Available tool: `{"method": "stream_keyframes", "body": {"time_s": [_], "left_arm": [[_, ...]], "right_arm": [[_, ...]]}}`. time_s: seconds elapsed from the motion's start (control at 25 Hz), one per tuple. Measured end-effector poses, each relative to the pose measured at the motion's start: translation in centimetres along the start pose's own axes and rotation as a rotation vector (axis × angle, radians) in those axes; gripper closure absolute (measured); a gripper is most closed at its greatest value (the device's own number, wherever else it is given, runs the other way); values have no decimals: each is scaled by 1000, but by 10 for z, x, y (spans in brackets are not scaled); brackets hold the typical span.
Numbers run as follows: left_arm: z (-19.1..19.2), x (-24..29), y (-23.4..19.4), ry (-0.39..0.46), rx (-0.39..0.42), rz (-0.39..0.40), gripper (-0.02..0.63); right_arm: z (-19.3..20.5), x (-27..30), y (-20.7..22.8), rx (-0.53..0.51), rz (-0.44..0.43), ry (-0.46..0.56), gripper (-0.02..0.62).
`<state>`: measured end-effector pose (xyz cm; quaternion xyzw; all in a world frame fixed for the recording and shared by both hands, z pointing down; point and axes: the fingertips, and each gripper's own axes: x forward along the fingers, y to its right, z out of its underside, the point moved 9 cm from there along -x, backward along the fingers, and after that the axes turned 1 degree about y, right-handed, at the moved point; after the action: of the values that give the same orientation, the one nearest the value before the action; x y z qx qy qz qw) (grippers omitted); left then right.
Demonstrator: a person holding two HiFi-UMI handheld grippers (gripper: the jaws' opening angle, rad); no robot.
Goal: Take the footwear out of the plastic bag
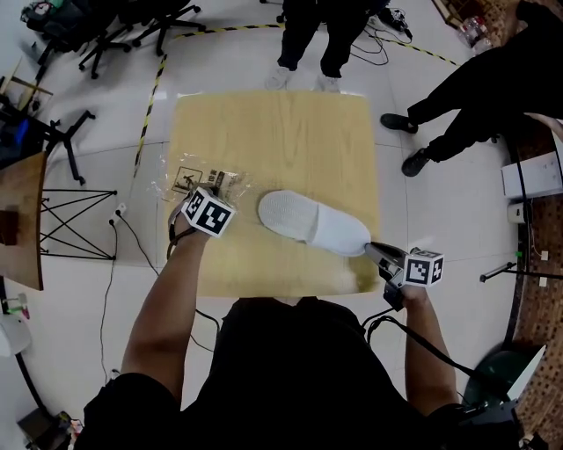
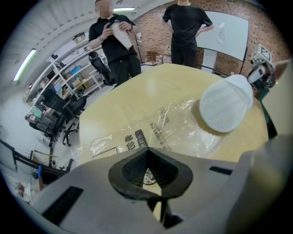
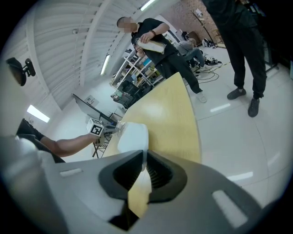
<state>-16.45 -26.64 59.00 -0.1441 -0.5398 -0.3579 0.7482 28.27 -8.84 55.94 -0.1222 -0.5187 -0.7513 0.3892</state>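
A white slipper (image 1: 312,221) lies on the wooden table (image 1: 281,132), to the right of a clear printed plastic bag (image 1: 185,180) and outside it. In the left gripper view the slipper's ribbed sole (image 2: 224,107) faces me, with the crumpled bag (image 2: 151,130) spread in front of it. My left gripper (image 1: 215,195) sits at the bag's near edge, its jaws shut with the bag's film pinched between them (image 2: 147,170). At the slipper's right end, near the table's front right corner, my right gripper (image 1: 373,250) has its jaw tips shut on the slipper's edge (image 3: 141,153).
Two people in black stand at the table's far side (image 1: 308,44) and far right (image 1: 457,105); one holds another white slipper (image 2: 121,34). Office chairs (image 1: 114,26) and a black frame (image 1: 75,224) stand at the left. A white box (image 1: 532,176) is at the right.
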Motion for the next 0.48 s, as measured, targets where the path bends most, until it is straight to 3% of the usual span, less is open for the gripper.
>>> {"method": "stream_keyframes", "body": {"time_s": [0.2, 0.36, 0.48], "left_arm": [[7, -1, -41, -14, -119, -95, 600], [-10, 1, -40, 40, -214, -39, 600], [-38, 4, -14, 104, -206, 36, 598]], "right_arm": [[9, -1, -4, -4, -37, -39, 565], [16, 6, -8, -16, -46, -76, 565], [20, 20, -18, -19, -55, -98, 565]]}}
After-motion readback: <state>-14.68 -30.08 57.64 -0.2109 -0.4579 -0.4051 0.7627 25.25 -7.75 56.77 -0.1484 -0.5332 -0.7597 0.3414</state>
